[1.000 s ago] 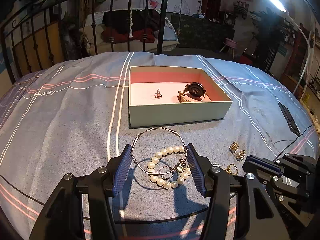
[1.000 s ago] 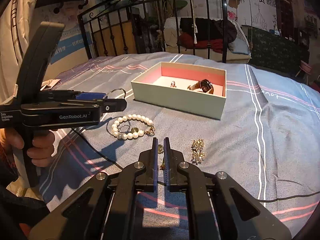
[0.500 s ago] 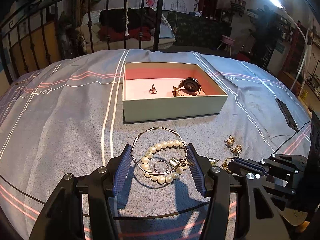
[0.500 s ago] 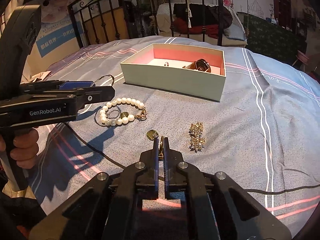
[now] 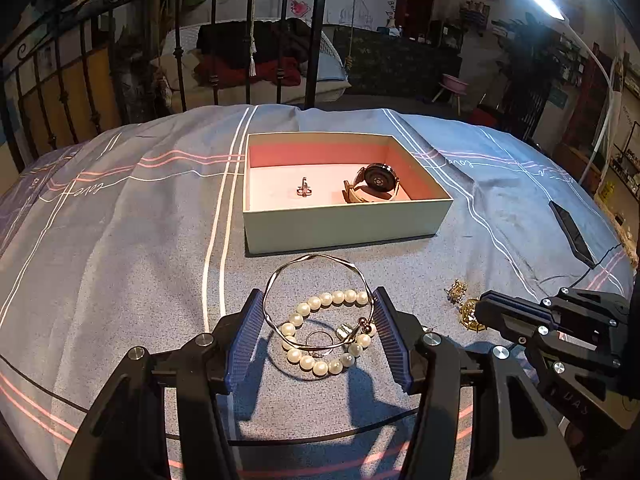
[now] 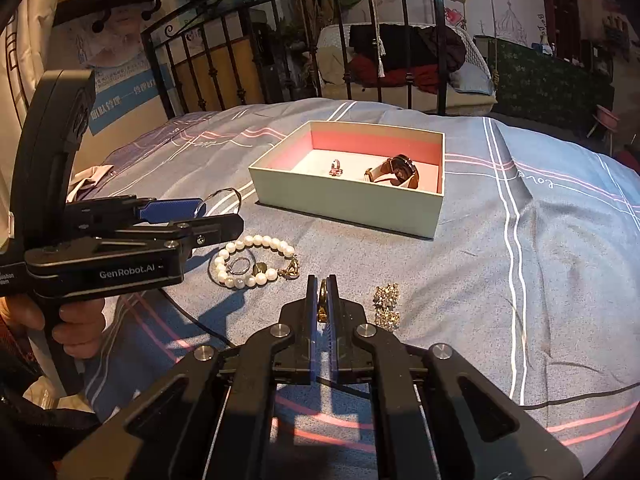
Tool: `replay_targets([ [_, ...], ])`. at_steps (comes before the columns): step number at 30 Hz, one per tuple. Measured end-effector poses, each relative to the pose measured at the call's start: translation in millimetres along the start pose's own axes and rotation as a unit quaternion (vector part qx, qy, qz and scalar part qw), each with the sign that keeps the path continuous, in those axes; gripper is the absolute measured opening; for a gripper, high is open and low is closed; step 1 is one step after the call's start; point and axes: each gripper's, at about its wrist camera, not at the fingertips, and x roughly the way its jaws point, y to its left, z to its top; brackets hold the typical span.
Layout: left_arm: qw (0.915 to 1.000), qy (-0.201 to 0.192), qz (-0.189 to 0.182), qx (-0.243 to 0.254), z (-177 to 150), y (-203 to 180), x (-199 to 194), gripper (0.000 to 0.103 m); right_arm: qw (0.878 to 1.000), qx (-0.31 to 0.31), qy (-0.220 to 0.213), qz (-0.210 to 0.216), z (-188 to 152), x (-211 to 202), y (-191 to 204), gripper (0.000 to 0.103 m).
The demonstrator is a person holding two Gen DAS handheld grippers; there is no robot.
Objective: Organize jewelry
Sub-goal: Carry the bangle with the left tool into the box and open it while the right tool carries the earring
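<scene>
An open box with a pink lining stands on the bed and holds a watch and a small ring. My left gripper holds a thin silver bangle between its blue pads, lifted above a pearl bracelet that lies on the cover with a small ring. My right gripper is shut on a small gold piece. Gold earrings lie to its right.
The bed has a grey-blue striped cover and a black iron headboard. A dark phone with a cable lies at the bed's right edge. The person's hand holds the left gripper's handle.
My right gripper has risen with the gold piece held between its fingers and moved forward. My left gripper keeps the bangle and has shifted slightly toward the box.
</scene>
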Motion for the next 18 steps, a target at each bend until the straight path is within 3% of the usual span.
replay_targets([
  [10,0.9990,-0.042,-0.005,0.013,52.7,-5.9,6.4,0.054,0.999,-0.021,-0.024,-0.001,58.5,14.6,-15.7,0.005],
  [18,0.9992,-0.033,-0.022,0.005,100.9,-5.9,40.6,0.054,1.000,-0.027,-0.013,-0.007,105.0,53.1,-34.7,0.005],
])
